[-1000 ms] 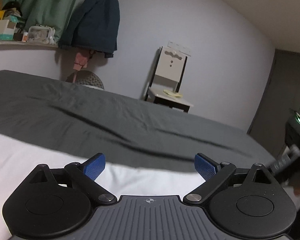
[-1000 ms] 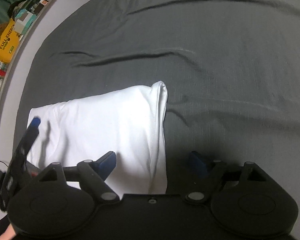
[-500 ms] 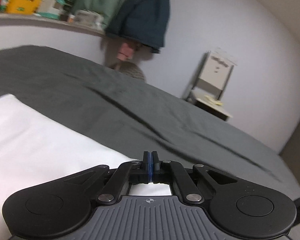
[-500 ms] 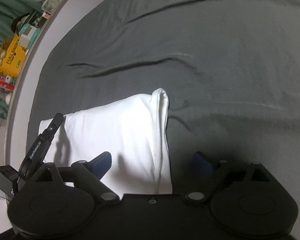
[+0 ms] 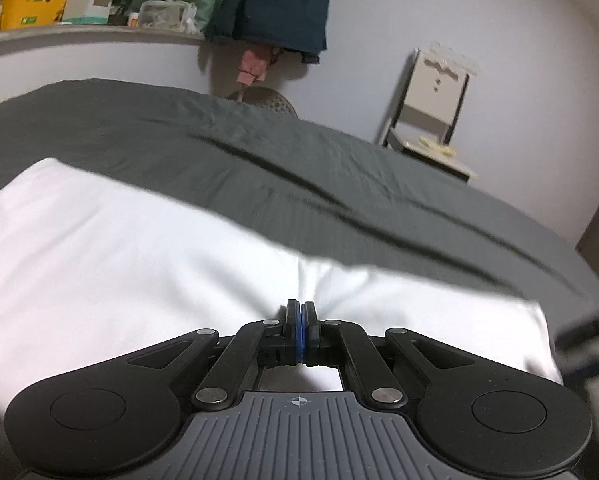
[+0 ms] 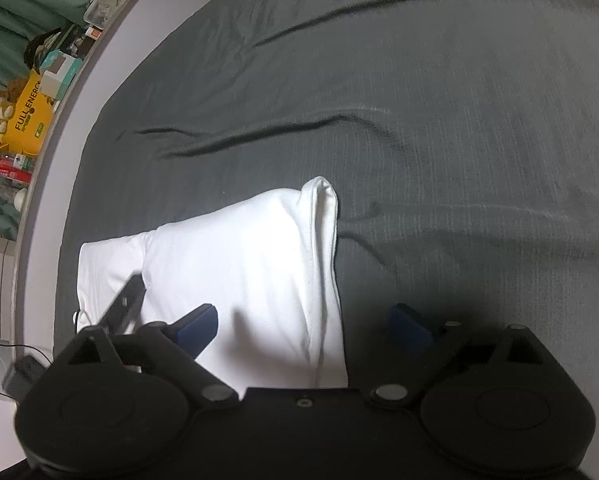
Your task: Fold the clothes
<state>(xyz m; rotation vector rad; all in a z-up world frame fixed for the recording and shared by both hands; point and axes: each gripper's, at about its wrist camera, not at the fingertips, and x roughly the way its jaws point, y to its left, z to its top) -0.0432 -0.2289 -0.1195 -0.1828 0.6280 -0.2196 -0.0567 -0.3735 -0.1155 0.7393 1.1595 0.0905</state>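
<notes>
Cloth lies under both your tongs: a folded white garment [image 6: 239, 264] spread on the dark grey bedsheet [image 6: 439, 120]. Your left gripper [image 5: 301, 322] has its blue pads pressed together, with the white fabric puckered right at their tips; whether cloth is pinched, you cannot tell. Your right gripper [image 6: 303, 320] hangs above the garment's right folded edge, jaws opening wide, left pad over white fabric, right pad over bare sheet, gripping nothing.
</notes>
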